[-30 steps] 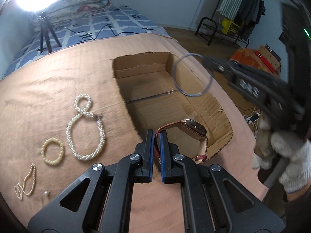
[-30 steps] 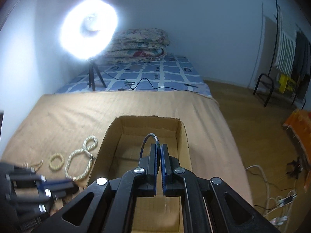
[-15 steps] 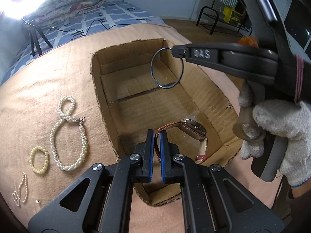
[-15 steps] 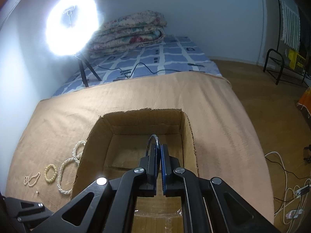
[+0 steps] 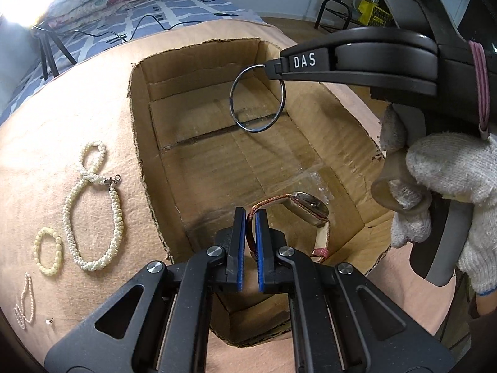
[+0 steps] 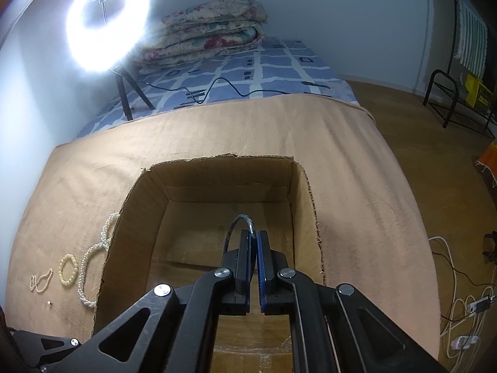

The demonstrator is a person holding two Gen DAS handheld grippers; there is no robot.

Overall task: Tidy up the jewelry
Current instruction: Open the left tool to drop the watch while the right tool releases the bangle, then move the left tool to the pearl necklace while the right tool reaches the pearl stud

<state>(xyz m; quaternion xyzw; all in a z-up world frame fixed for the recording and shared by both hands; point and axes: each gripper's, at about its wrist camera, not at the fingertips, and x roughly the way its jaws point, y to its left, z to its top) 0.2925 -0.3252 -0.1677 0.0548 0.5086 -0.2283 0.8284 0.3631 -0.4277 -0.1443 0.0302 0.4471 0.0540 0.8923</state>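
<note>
Both claws over the open box point(image 5: 155, 143), each pressed together on a piece. Left claw point(image 5: 250, 217) pinching the watch point(image 5: 307, 206) by its strap; watch case jutting right of the tips, loose strap end drooping toward the box's near right corner, apparently just above the floor. Right claw point(image 5: 273, 68) pinching a thin metal bangle point(image 5: 257, 98) at its rim, hoop hanging edge-down over the far half of the box, clear of the walls. Seen from the right wrist, only a short arc of bangle point(image 6: 240, 227) above the right claw point(image 6: 253, 239). Probably a release next: box floor straight below both. Pearl necklace point(image 5: 93, 205), bead bracelet point(image 5: 48, 250) and small chain point(image 5: 23, 300) left of the box, on the cloth, nearer the left claw.
</note>
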